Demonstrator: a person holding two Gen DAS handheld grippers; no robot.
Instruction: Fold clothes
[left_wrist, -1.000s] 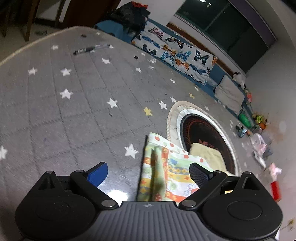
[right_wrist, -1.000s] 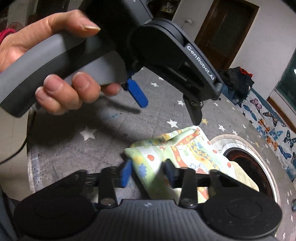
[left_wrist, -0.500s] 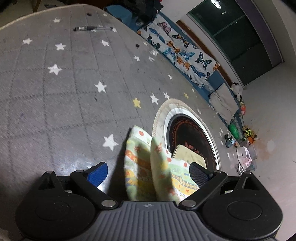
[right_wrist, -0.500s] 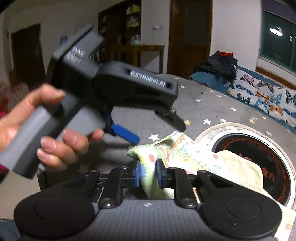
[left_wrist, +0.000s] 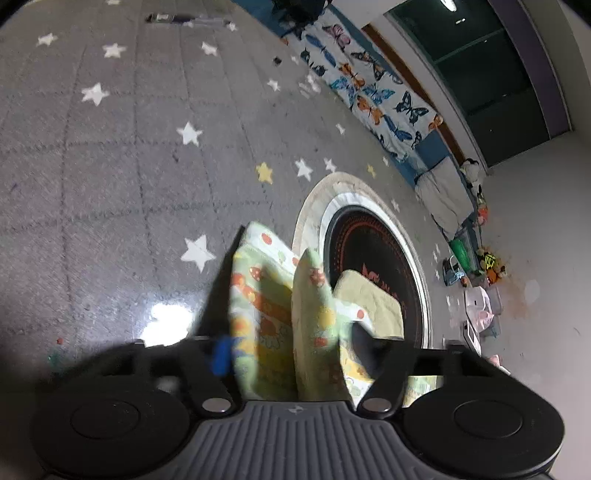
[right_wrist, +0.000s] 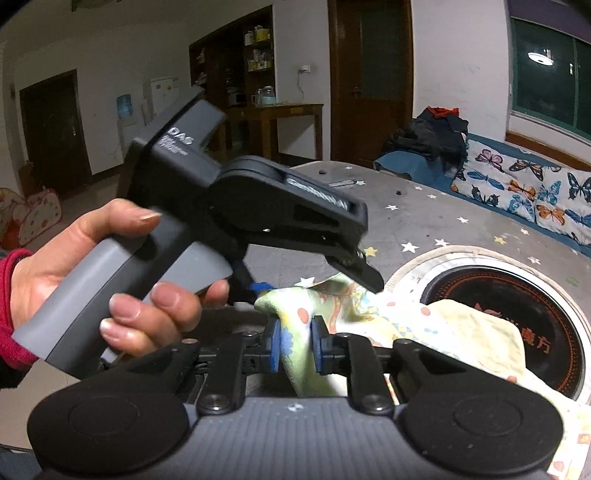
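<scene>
A pale green patterned garment (left_wrist: 273, 306) with orange and yellow prints lies bunched on the grey star mat, partly over a round rug. My right gripper (right_wrist: 295, 345) is shut on a raised fold of this garment (right_wrist: 295, 332) and holds it up. My left gripper (left_wrist: 303, 354) straddles the lifted cloth; its jaws are blurred and narrower than before, with cloth between them. In the right wrist view the left gripper (right_wrist: 317, 273) hangs just above the same fold, held by a hand. A cream folded cloth (right_wrist: 476, 328) lies on the round rug.
The round black and white rug (left_wrist: 373, 240) sits to the right of the garment. The grey star mat (left_wrist: 110, 155) stretches left and ahead. A butterfly-print cushion (left_wrist: 373, 96) and dark clothes line the far edge. A pen (left_wrist: 184, 18) lies far off.
My right gripper closed on the garment's fold and lifted it. My left gripper came down over the raised cloth and its jaws moved inward.
</scene>
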